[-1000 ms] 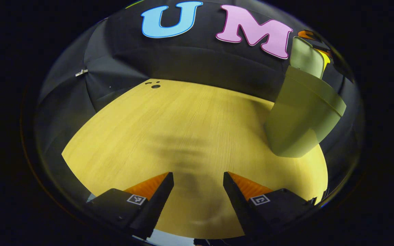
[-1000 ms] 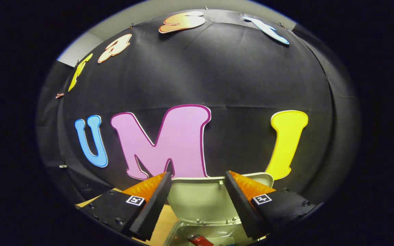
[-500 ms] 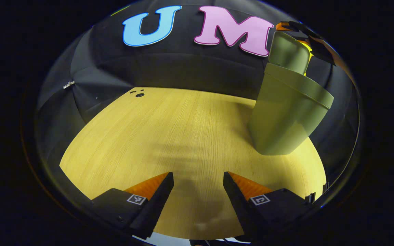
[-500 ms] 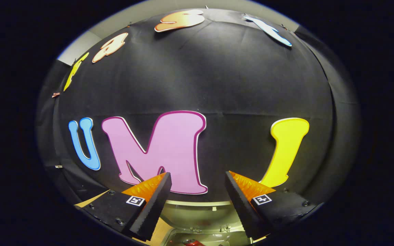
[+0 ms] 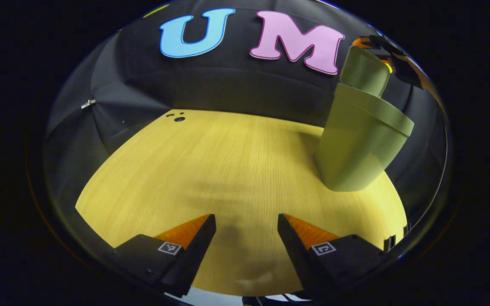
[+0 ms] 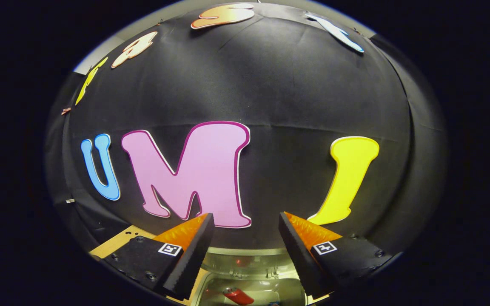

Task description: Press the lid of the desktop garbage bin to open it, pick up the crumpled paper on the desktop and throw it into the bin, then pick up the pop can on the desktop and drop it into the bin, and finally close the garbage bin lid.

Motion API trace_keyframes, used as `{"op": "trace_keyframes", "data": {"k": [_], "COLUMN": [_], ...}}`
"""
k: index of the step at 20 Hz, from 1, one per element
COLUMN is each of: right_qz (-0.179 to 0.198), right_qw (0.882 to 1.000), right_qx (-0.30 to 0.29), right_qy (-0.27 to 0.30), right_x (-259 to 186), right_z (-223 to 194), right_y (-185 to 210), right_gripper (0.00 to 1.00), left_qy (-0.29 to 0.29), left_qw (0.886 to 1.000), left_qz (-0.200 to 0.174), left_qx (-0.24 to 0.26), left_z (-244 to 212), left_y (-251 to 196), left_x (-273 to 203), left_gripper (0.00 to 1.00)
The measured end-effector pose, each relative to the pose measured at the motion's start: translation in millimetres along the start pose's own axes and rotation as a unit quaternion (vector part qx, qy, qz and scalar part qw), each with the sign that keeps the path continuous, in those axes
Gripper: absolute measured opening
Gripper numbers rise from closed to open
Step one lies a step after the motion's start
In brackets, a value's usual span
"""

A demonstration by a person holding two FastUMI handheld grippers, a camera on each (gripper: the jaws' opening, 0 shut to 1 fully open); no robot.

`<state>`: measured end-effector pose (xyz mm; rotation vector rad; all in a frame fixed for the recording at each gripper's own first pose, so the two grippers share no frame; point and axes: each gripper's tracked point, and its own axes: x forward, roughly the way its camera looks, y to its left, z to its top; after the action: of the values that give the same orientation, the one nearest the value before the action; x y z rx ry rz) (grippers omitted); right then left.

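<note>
In your left gripper view, the left gripper [image 5: 246, 250] hangs over the wooden desk [image 5: 211, 170] with its fingers spread apart and nothing between them, touching nothing. From here you get the whole outside of the bin [image 5: 357, 144], standing on the far right part of the desk, with its lid [image 5: 365, 70] raised upright at the back. The inside of the bin is hidden from this side. Past the lid, at the far right, a piece of the other gripper peeks out, too cut off to read.

In your right gripper view, the right gripper [image 6: 245, 250] sits above the bin's [image 6: 211, 293] open mouth, fingers apart, gripping nothing. This view gives you what the other cannot: down inside the bin lies the red pop can [image 6: 237, 295], partly cut off at the bottom edge. The lid's inner face [image 6: 245, 261] shows between the fingers, foreshortened and dim. You cannot make out the crumpled paper here. A strip of desk [image 6: 119, 242] shows at the near left.
</note>
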<state>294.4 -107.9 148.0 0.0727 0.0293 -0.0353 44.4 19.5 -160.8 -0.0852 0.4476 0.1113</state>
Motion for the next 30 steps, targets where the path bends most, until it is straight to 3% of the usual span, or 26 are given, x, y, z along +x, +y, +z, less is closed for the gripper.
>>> {"op": "trace_keyframes", "data": {"k": [8, 20, 30], "right_qz": [-0.007, -0.034, -0.039], "right_qw": [0.999, 0.990, 0.992], "right_qx": [-0.015, 0.005, -0.002], "right_qy": [0.044, 0.137, 0.121], "right_x": [-54, -94, -119], "right_z": [-50, -173, -180], "right_y": [9, 6, 5], "right_gripper": [0.96, 0.96, 0.97], "left_qy": [-0.008, 0.015, 0.014], "left_qw": [1.000, 1.000, 1.000], "left_qz": [-0.002, -0.009, -0.011], "left_qx": [0.005, 0.021, 0.012], "left_z": [-8, -55, -75], "left_y": [28, 55, 57], "left_x": [-13, -45, -61], "left_gripper": [0.94, 0.94, 0.94]}}
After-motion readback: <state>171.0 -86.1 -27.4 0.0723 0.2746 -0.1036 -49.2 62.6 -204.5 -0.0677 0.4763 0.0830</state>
